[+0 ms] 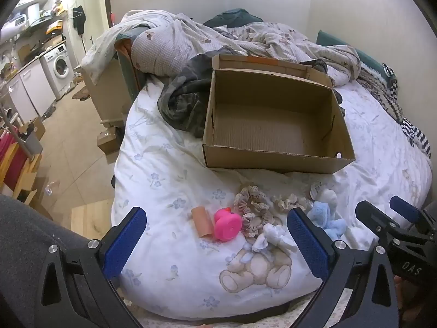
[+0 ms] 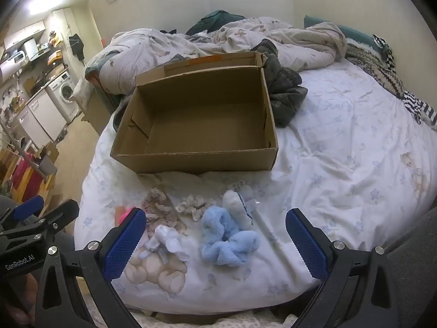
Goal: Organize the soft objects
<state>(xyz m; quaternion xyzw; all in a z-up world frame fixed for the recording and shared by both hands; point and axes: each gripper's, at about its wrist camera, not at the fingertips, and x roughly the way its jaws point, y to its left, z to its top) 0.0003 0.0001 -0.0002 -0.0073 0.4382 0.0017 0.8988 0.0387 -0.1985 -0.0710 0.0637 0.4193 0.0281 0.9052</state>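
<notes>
open right tongs (image 2: 215,242) above blue plush (image 2: 228,239), near empty box (image 2: 191,161).

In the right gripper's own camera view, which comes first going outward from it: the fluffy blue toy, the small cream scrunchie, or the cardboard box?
Nearest first from the right gripper, whose jaws are wide open:
1. Fluffy blue toy, lying between the fingers.
2. Cream scrunchie, just beyond, slightly left.
3. Cardboard box, farthest, open and empty on the bed.

In the right wrist view the pink toy (image 2: 127,211) is mostly hidden behind a gripper finger (image 2: 124,242); the kitchen clutter (image 2: 32,54) is too small to tell.
</notes>
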